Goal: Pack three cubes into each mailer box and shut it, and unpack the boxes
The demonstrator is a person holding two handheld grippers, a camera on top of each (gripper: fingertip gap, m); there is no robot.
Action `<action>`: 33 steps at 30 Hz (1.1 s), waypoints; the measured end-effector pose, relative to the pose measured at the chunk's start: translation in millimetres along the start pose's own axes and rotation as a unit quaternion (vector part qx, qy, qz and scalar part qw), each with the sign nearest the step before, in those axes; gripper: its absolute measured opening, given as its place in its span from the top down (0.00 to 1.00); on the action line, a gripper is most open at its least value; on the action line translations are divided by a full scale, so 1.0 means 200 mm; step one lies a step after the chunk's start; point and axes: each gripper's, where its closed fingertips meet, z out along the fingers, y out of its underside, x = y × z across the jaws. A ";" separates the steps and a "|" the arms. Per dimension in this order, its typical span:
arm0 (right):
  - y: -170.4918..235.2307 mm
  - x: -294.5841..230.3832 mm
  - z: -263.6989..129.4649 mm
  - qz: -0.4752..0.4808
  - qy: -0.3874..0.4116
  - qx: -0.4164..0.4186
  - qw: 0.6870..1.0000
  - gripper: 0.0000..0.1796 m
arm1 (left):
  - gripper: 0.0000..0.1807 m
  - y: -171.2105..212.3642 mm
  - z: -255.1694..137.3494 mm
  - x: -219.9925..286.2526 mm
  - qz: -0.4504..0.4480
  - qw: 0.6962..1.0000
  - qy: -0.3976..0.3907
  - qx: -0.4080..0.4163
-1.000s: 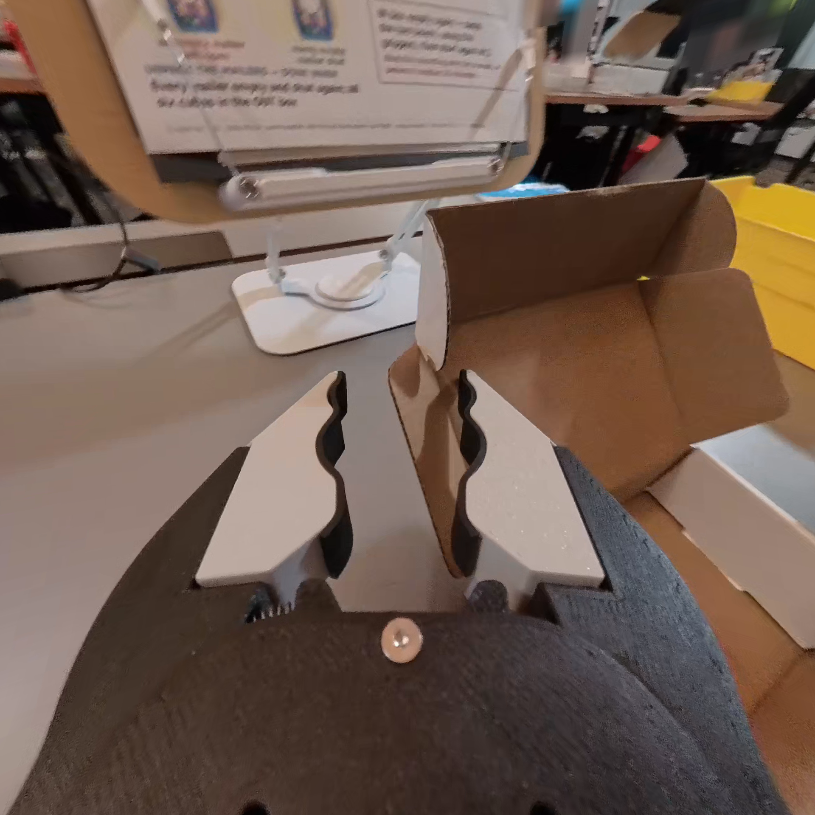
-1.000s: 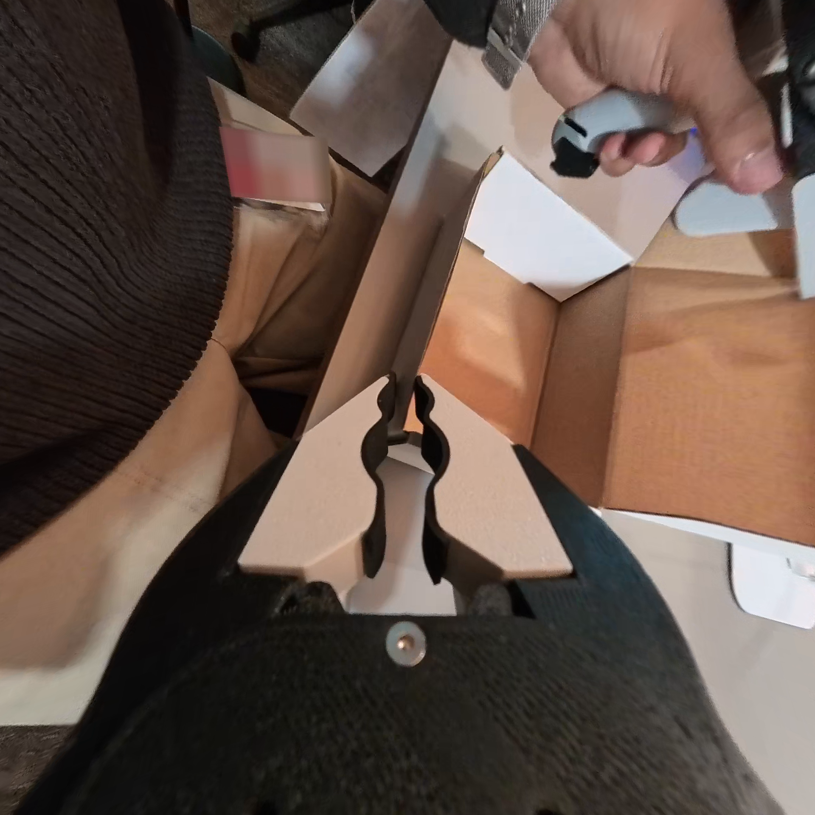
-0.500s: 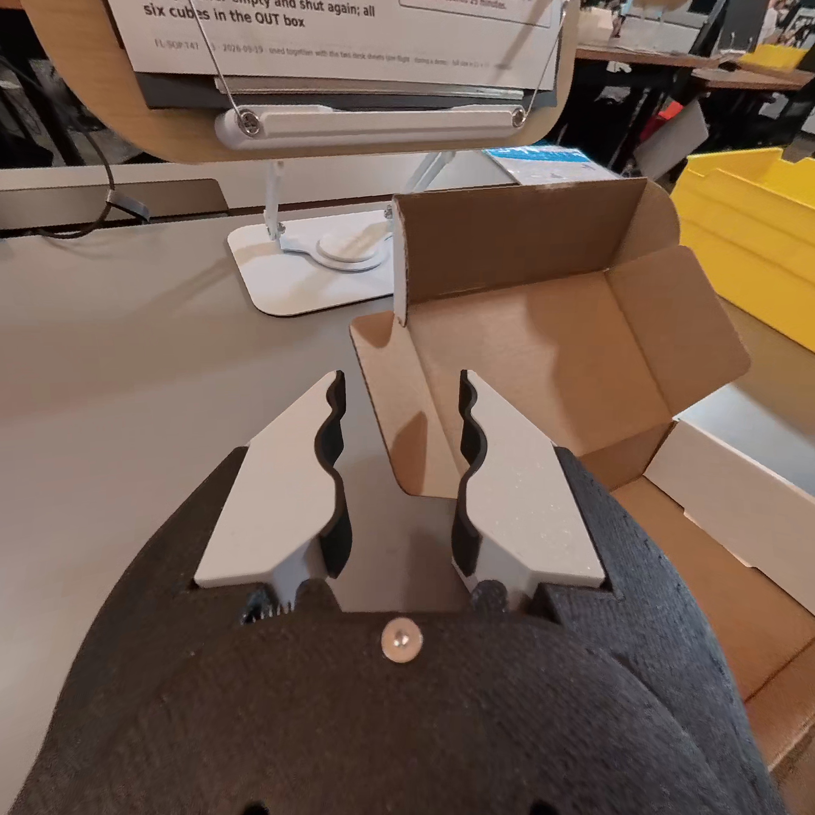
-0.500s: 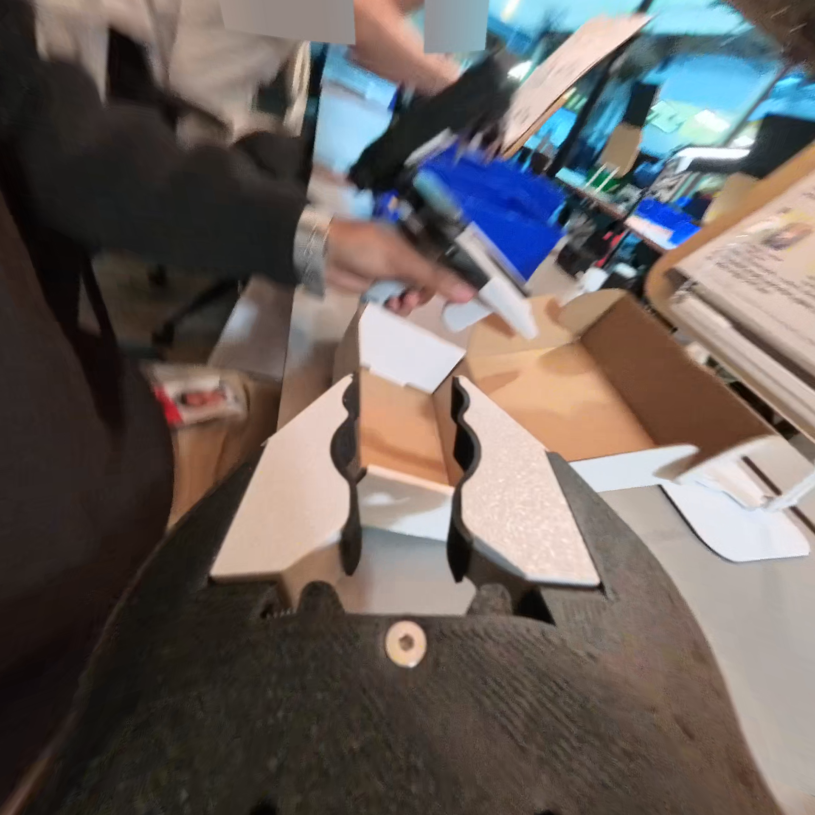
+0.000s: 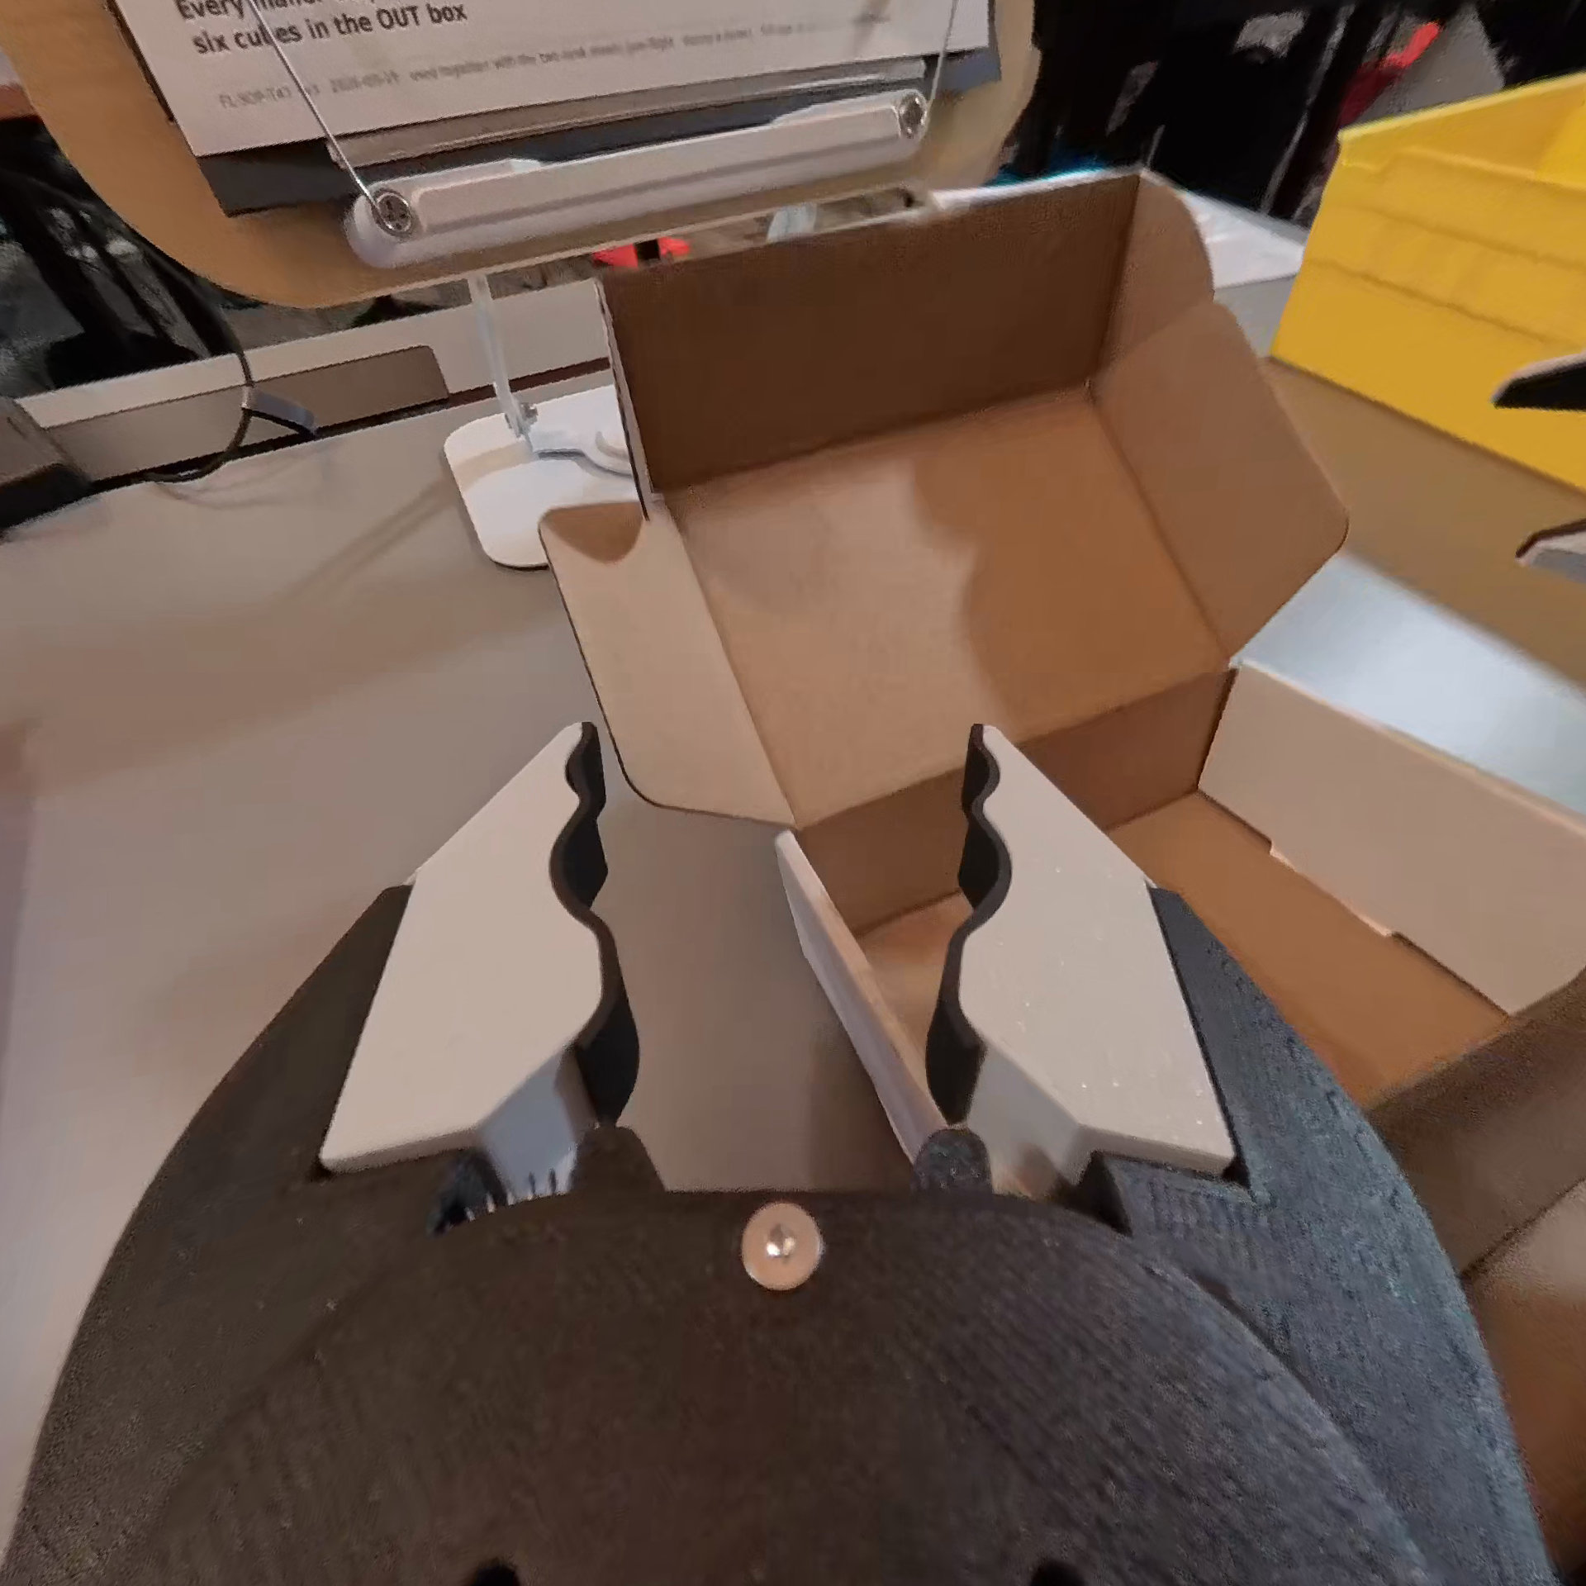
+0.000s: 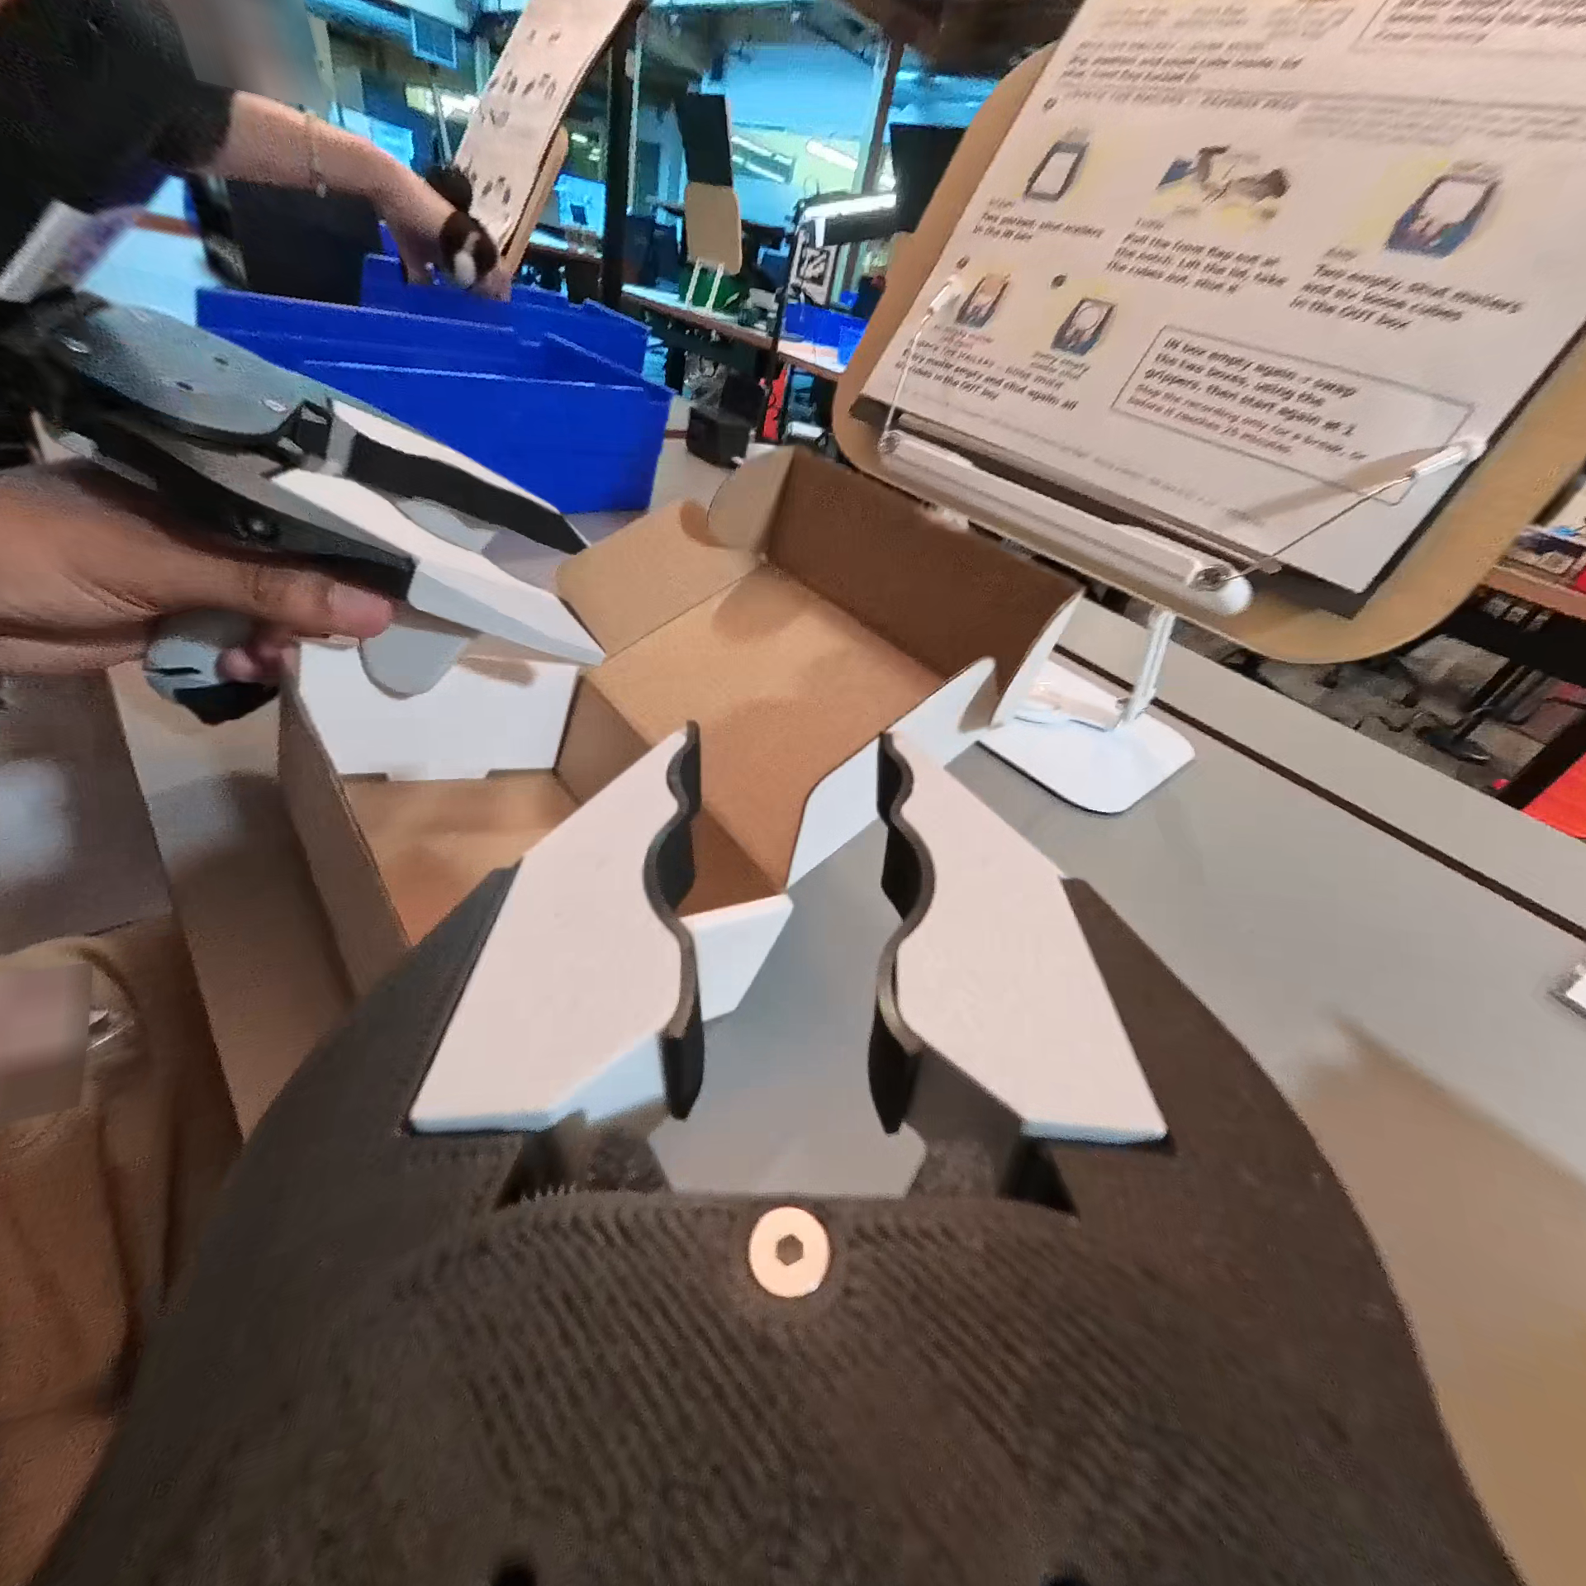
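Centre frame, the open mailer box (image 5: pixel 901 601) lies empty on the table (image 5: pixel 214 687): light, thin, easily creased cardboard, best pinched at a flap edge; my left gripper (image 5: pixel 781 892) and right gripper (image 6: pixel 785 892) gape wide, holding nothing.

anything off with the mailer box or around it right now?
Nothing stands out. The mailer box stands with its lid up and flaps spread, cardboard intact, and the part of its inside in view holds no cubes. Both tongs, left and right, are open and empty. No spill or damage shows on the table.
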 end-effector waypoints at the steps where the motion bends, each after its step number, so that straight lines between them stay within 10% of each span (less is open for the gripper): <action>1: 0.00 -0.01 0.00 -0.001 -0.003 -0.004 1.000 0.78 | 0.53 0.01 -0.02 0.01 0.009 1.000 -0.007 -0.002; 11: 0.10 -0.55 -0.10 -0.112 -0.192 -0.039 0.974 0.78 | 0.51 -0.02 -0.13 0.02 -0.060 0.997 0.012 0.056; 33: 0.30 -0.51 -0.08 -0.242 -0.176 -0.089 0.950 0.95 | 0.50 -0.01 -0.10 -0.02 -0.103 0.991 0.051 0.075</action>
